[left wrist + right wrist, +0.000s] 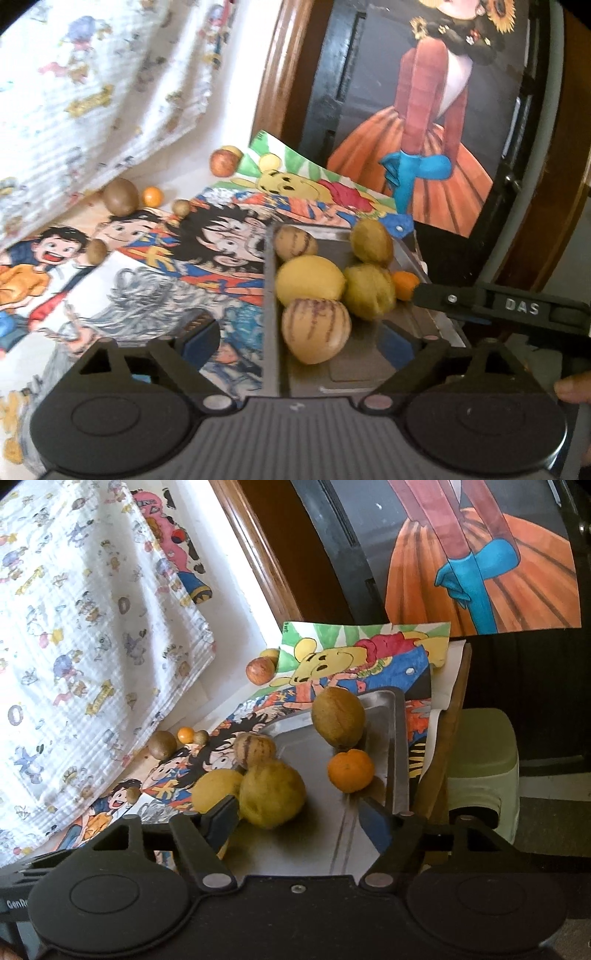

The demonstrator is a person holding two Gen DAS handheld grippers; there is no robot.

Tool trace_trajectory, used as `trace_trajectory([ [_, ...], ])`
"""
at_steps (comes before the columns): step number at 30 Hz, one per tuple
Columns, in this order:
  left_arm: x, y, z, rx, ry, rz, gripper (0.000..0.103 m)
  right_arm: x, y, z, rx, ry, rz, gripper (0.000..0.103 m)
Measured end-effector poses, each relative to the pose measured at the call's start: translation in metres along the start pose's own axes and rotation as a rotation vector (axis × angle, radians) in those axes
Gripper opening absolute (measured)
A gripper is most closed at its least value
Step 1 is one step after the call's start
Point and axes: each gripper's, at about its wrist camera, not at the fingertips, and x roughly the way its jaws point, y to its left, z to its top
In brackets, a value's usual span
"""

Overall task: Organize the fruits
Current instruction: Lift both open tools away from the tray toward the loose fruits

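Daylight from upper left, cloth [92, 627] overexposed; soft shadows on tray [314, 834]; slight motion blur; fisheye bending, dark corners.

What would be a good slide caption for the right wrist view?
Open right hand-held gripper hovers over a metal tray holding an orange and yellow-green fruits.

A dull-sheened grey metal tray [397, 746] sits at 3 o'clock of matt paper cartoon drawings [207, 254]. At 10 o'clock hangs a ribbed white printed cloth [92, 627]; a glossy brown wooden frame [258, 554] at 12.
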Motion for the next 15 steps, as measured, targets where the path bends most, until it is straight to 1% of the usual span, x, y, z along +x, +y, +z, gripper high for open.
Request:
trace_trajectory([
  [2, -0.009, 0.006, 0.000, -0.012, -0.011, 0.014, 0.099, -0.007, 0.006, -0.001, -0.005, -0.006, 0.000, 0.079],
  [4, -0.019, 0.012, 0.001, -0.026, -0.021, 0.026, 0.100, -0.013, 0.012, -0.003, -0.012, -0.013, -0.002, 0.083],
  [8, -0.037, 0.026, 0.003, -0.050, -0.034, 0.043, 0.102, -0.027, 0.027, -0.008, -0.034, -0.024, -0.005, 0.088],
  [10, -0.043, 0.033, 0.002, -0.065, -0.018, 0.041, 0.102, -0.034, 0.036, -0.011, -0.052, -0.028, -0.005, 0.094],
  [12, -0.046, 0.040, 0.000, -0.082, 0.013, 0.038, 0.102, -0.041, 0.045, -0.015, -0.072, -0.026, -0.006, 0.097],
  [15, -0.053, 0.050, -0.006, -0.092, 0.045, 0.061, 0.102, -0.052, 0.058, -0.022, -0.101, -0.017, -0.003, 0.101],
])
